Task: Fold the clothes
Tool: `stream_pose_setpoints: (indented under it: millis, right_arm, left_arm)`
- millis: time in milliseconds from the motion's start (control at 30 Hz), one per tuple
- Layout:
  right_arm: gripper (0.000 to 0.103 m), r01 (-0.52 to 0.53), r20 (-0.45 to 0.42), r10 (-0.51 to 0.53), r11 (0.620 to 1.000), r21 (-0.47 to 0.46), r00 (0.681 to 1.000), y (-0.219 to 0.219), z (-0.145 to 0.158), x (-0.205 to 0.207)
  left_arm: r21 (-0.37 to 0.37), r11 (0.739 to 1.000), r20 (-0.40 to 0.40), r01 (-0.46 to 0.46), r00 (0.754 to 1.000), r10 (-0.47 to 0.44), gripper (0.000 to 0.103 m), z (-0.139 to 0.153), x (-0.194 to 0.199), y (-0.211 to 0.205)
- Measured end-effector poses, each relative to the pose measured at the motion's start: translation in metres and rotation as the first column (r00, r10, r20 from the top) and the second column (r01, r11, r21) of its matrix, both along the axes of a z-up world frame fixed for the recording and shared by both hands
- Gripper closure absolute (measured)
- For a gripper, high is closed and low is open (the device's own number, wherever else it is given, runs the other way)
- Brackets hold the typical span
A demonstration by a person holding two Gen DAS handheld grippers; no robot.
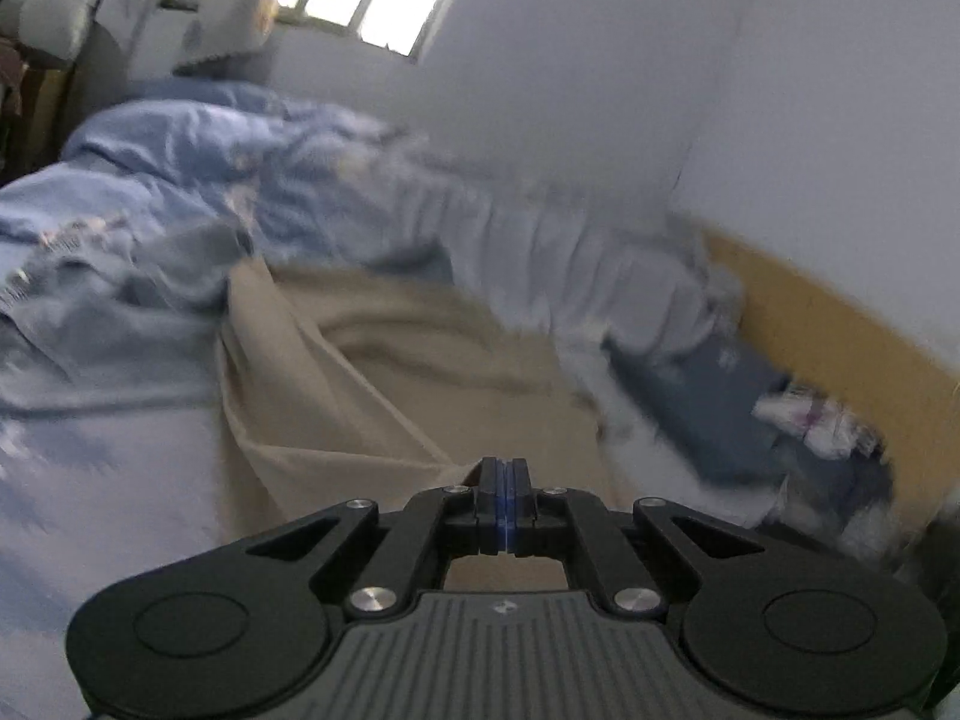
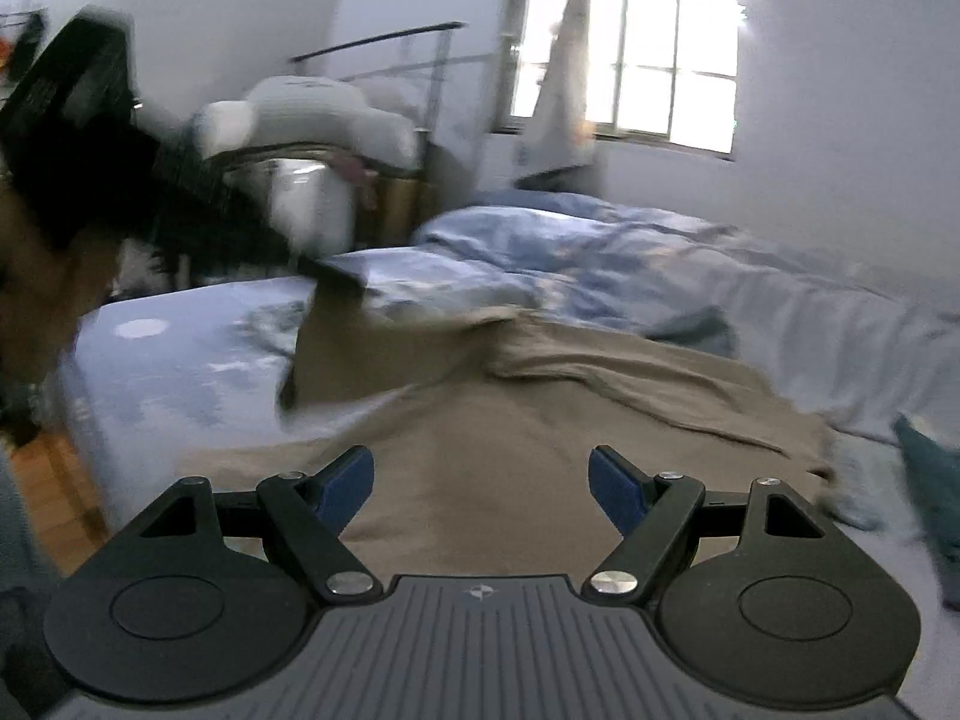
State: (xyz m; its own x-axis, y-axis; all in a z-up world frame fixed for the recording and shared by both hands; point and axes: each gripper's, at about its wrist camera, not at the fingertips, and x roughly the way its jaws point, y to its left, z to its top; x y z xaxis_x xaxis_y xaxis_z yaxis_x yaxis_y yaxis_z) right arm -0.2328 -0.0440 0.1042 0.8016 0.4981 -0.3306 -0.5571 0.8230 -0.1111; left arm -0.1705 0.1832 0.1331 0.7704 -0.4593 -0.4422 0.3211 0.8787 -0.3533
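1. Your left tongs (image 1: 506, 468) are pressed fully together, and a pinched corner of the beige garment (image 1: 384, 372) runs straight up into their tips; the cloth rises from the bed to the tongs in a taut fold.
2. Your right tongs (image 2: 482, 483) stand wide, blue pads (image 2: 612, 489) well apart, with nothing between them; they hover just over the near end of the beige garment (image 2: 480, 450).
3. The beige garment lies on the bed (image 2: 180, 354), spread across the pale blue sheet, its far part rumpled in loose ridges. In the right wrist view one edge of it is lifted off the bed at the left, hanging from a dark, blurred shape that I cannot make out clearly.
4. Beyond the garment, a crumpled blue duvet (image 2: 570, 252) is heaped on the bed toward the window (image 2: 648, 42).
5. In the left wrist view, a dark blue folded item (image 1: 708, 396) rests to the right of the garment, near the bed's yellow wooden side board (image 1: 840, 324).
6. Both views are smeared by motion, so fine detail of the cloth is lost.
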Motion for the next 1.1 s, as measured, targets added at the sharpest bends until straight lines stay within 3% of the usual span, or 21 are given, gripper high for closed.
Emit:
stream_pose_setpoints:
  millis: [167,300,367,433,500,767,1100]
  right_arm:
    - [0.023,0.128,-0.037,-0.125,0.988,0.091,0.991,-0.041,0.005,0.02]
    - [0.023,0.184,-0.049,-0.179,0.973,0.138,0.983,-0.06,0.008,0.027]
    - [0.023,0.189,-0.035,-0.185,0.971,0.146,0.982,-0.064,0.011,0.028]
    - [0.023,0.186,-0.026,-0.184,0.969,0.16,0.983,-0.067,0.015,0.028]
    - [0.023,0.182,-0.016,-0.182,0.967,0.177,0.983,-0.07,0.018,0.027]
    - [0.023,0.254,-0.02,-0.258,0.927,0.277,0.966,-0.092,0.028,0.036]
    - [0.023,0.277,-0.067,-0.27,0.897,0.346,0.96,-0.109,0.031,0.046]
  left_arm:
    - [0.112,0.994,-0.057,-0.007,0.998,0.014,0.103,-0.052,0.011,-0.052]
    - [0.235,0.972,-0.078,0.003,0.997,0.016,0.1,-0.083,0.013,-0.08]
    - [0.292,0.956,-0.062,0.007,0.998,0.011,0.085,-0.088,0.006,-0.09]
    - [0.35,0.937,-0.021,0.009,1.0,-0.002,0.062,-0.09,-0.004,-0.1]
    - [0.412,0.911,0.024,0.002,1.0,-0.013,0.055,-0.092,-0.011,-0.111]
    - [0.553,0.833,0.089,0.017,0.993,-0.079,0.054,-0.097,-0.005,-0.151]
    - [0.576,0.816,0.068,-0.044,0.998,0.006,0.055,-0.109,0.024,-0.154]
